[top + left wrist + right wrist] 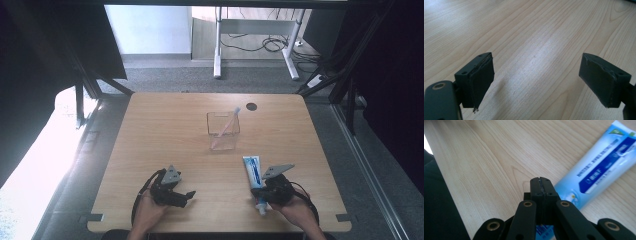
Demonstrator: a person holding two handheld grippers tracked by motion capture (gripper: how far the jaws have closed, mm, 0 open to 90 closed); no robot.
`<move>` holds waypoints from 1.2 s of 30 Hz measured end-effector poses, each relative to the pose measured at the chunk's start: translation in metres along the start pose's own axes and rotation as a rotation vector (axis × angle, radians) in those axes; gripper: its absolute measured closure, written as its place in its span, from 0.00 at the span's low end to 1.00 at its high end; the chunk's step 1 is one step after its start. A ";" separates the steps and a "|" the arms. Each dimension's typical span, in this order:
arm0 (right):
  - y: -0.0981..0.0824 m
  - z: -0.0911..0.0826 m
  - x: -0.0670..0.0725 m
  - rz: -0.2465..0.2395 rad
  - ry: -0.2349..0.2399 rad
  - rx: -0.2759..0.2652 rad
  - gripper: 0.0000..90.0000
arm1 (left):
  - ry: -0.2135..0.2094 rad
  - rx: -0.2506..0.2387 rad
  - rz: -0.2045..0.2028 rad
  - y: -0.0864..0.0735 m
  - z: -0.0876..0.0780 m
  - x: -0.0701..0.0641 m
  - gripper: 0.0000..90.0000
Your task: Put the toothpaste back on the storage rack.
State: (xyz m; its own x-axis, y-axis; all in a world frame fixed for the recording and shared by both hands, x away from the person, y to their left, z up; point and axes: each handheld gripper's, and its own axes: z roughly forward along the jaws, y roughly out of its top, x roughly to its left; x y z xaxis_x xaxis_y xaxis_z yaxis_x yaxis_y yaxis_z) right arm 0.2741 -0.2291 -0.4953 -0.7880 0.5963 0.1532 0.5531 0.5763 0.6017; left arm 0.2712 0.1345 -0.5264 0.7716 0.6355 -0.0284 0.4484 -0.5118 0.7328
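Note:
A blue and white toothpaste tube [253,170] lies flat near the table's front right, its cap end toward the person. My right gripper [260,194] sits low over the tube's near end. In the right gripper view the right gripper [541,185] is shut, its pads pressed flat together with nothing between them, and the toothpaste tube [604,162] runs out from under it to the upper right. My left gripper [187,195] rests at the front left, and in the left gripper view the left gripper [536,82] stands open over bare wood.
A clear square cup [223,131] stands at the table's middle with a pink and blue toothbrush [229,124] leaning in it. A round cable hole [251,106] lies behind it. The wooden table [165,130] has its front edge just below both hands.

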 end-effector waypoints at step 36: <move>-0.016 -0.008 -0.019 0.023 -0.067 0.060 1.00 | 0.016 0.012 0.028 0.001 -0.001 -0.003 0.15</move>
State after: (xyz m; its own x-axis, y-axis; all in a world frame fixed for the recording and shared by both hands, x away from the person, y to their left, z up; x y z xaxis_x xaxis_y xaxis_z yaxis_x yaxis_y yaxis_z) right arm 0.2782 -0.2538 -0.5013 -0.7562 0.6446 0.1124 0.5877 0.5935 0.5499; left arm 0.2689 0.1328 -0.5252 0.7764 0.6302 0.0029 0.4325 -0.5361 0.7249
